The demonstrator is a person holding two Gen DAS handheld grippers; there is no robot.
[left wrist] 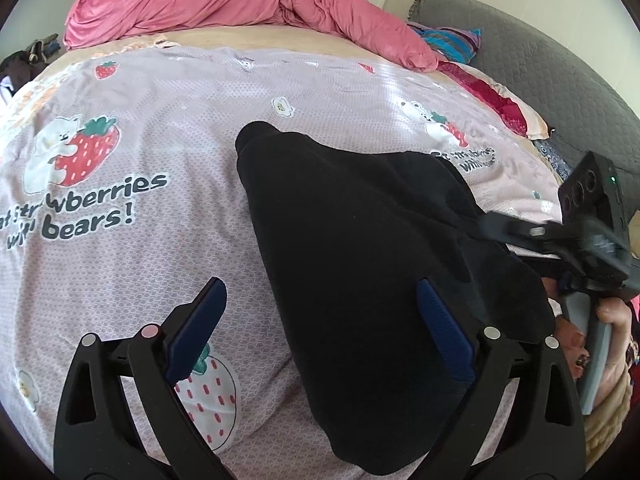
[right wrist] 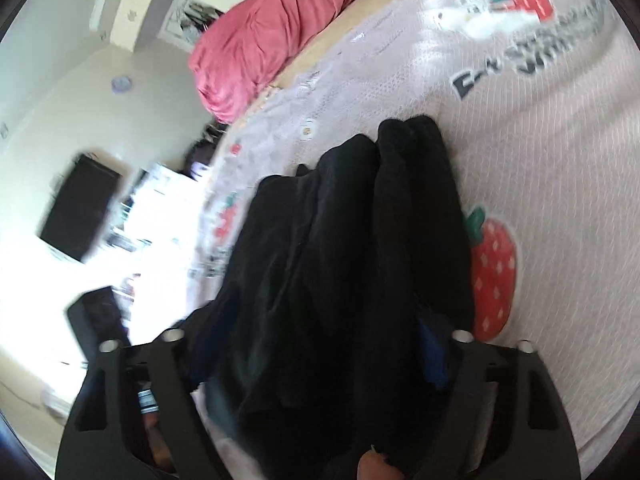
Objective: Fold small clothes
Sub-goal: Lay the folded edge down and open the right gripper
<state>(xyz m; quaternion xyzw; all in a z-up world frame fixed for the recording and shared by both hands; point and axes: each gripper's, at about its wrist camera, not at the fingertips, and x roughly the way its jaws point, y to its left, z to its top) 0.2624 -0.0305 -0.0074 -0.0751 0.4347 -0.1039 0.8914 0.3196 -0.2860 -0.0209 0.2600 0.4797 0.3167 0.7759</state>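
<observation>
On strawberry bedspread [left wrist: 120, 248] | black garment [left wrist: 360, 240], bunched for folding | left gripper [left wrist: 320, 320] jaws apart | right gripper [right wrist: 320, 360] clamps garment edge

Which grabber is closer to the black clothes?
Right. The right gripper has the black garment bunched between its fingers; the left gripper hovers open just above it, not touching.
</observation>
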